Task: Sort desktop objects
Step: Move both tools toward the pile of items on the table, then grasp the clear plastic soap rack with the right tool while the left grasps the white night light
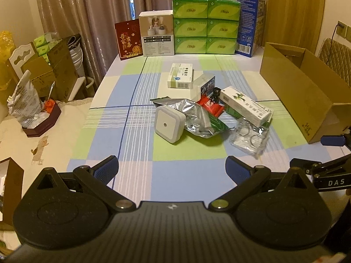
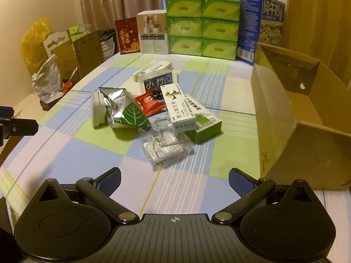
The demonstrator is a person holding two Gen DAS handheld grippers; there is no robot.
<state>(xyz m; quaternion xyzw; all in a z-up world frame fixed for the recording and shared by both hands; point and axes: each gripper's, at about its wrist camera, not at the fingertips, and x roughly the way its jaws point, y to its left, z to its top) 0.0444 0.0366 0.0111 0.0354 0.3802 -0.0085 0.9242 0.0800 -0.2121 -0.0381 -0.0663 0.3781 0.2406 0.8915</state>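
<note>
Spread over a checked cloth (image 1: pixel 136 109) of blue, green and lilac squares, smooth and flat: a loose pile of small desktop things near the table's middle. At its left edge, one square white plug-in light (image 1: pixel 168 124) with rounded corners and a small dark dot in its face, matte plastic. Touching it, one crumpled silver foil pouch (image 1: pixel 197 116), shiny and creased, with a green leaf print showing in the right wrist view. Behind that, one glossy red snack sachet (image 2: pixel 151 104). Across the pile's right side, one long white carton (image 1: pixel 246 106) with a green dragon-like print, lying tilted on a green box (image 2: pixel 205 127). Toward the near edge, one clear crinkled plastic packet (image 2: pixel 164 146). Farther back, one white-and-green medicine box (image 1: pixel 181 75) and one white box with a blue face (image 2: pixel 158 81), touching each other. At the table's right, one open brown cardboard box (image 2: pixel 307 114), matte and stiff. Along the far edge, six green tissue packs (image 1: pixel 205 25) stacked two wide and three high, flanked by one red card, one white product box and one tall blue carton. Left gripper (image 1: pixel 172 168): spread wide, blue ribbed pads bare, over the cloth short of the pile, touching nothing. Right gripper (image 2: pixel 174 180): likewise wide apart and bare, short of the clear packet.
</note>
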